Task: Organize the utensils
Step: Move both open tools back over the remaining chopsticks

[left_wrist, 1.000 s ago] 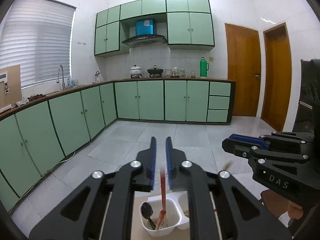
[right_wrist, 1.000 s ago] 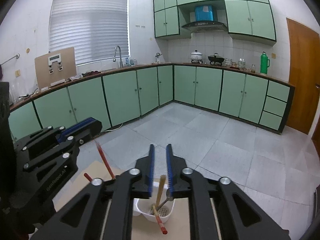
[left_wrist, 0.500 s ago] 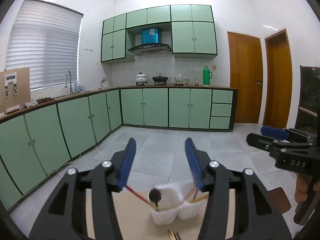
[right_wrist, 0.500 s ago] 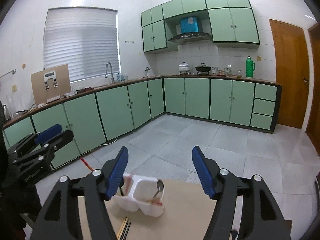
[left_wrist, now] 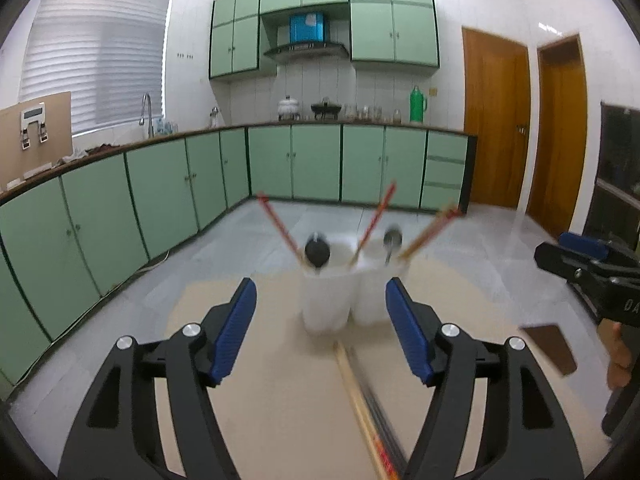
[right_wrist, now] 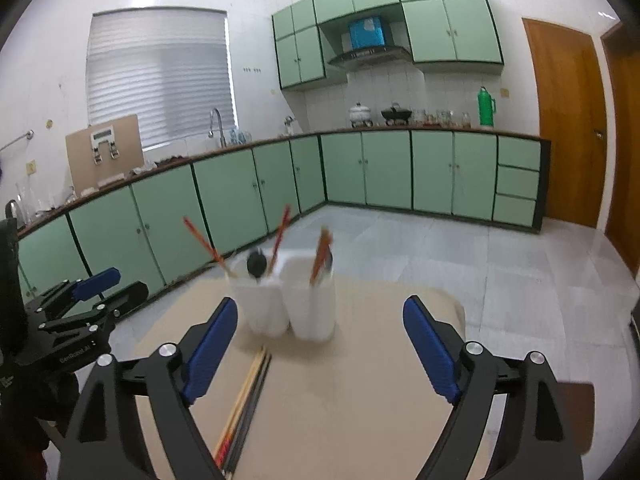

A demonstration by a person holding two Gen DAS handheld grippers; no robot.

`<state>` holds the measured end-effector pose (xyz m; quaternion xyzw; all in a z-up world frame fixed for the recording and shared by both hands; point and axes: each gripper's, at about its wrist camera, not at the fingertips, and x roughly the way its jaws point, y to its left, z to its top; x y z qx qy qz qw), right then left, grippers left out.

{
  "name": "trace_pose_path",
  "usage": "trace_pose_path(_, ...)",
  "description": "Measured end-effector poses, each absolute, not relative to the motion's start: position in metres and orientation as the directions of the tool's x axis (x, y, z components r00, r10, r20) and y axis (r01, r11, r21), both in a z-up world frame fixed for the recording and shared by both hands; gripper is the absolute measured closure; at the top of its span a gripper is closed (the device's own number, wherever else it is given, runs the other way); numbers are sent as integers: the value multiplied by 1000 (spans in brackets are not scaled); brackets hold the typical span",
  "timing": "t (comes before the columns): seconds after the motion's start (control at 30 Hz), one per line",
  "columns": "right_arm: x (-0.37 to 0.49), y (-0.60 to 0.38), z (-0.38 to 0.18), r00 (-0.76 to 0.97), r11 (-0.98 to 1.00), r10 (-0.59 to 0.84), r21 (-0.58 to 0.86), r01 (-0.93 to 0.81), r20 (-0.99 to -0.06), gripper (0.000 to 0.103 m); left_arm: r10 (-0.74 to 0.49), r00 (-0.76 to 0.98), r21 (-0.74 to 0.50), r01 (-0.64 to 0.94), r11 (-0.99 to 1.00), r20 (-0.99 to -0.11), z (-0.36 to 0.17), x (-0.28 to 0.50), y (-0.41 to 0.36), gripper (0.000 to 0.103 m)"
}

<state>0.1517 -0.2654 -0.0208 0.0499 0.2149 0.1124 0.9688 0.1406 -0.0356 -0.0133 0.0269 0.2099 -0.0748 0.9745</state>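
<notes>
The left tongs [left_wrist: 320, 332] are spreading, blue pads [left_wrist: 234, 330] well apart, with nothing pinched; the white holder [left_wrist: 344, 296] stands ahead of the gap, clear of both pads. The right tongs [right_wrist: 316, 352] are spreading too, wider still, and also pinch nothing.

The holder sits on the tan bench [left_wrist: 288, 400], near its far edge. It has two compartments side by side. In the left-wrist view the left compartment carries a red chopstick [left_wrist: 280, 228] leaning left, a black spoon [left_wrist: 317, 254] with its bowl up, and a second red chopstick [left_wrist: 376, 216] leaning right. The right compartment carries a metal spoon [left_wrist: 391, 240] and a pair of chopsticks [left_wrist: 428, 232] tilted right. All are blurred.

From the right wrist the same holder [right_wrist: 296, 300] shows the black spoon [right_wrist: 257, 264] and two red sticks in the left compartment and the chopstick pair [right_wrist: 320, 252] in the right one, almost upright from this angle.

More chopsticks [left_wrist: 368, 412] lie flat on the bench just in front of the holder, running toward the camera between the left tongs' pads; the right-wrist view shows them [right_wrist: 244, 400] as a light one beside dark ones, close to the left pad of the right tongs.

A dark brown slab [left_wrist: 550, 346] lies at the bench's right side. A hand [left_wrist: 618, 356] holds the right tongs at the edge of the left-wrist view.
</notes>
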Motion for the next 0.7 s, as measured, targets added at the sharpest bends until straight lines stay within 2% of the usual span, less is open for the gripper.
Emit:
trace_pose_path(0.37, 123, -245, -96, 807, 973, 228, 152, -172, -545, 19, -79, 802, 35, 124, 992, -593, -102, 114, -20, 37)
trace_pose_path(0.7, 106, -223, -142, 737, 968, 251, 165, -189, -628, 19, -55, 745, 58, 125, 990, -665, -138, 94, -22, 37)
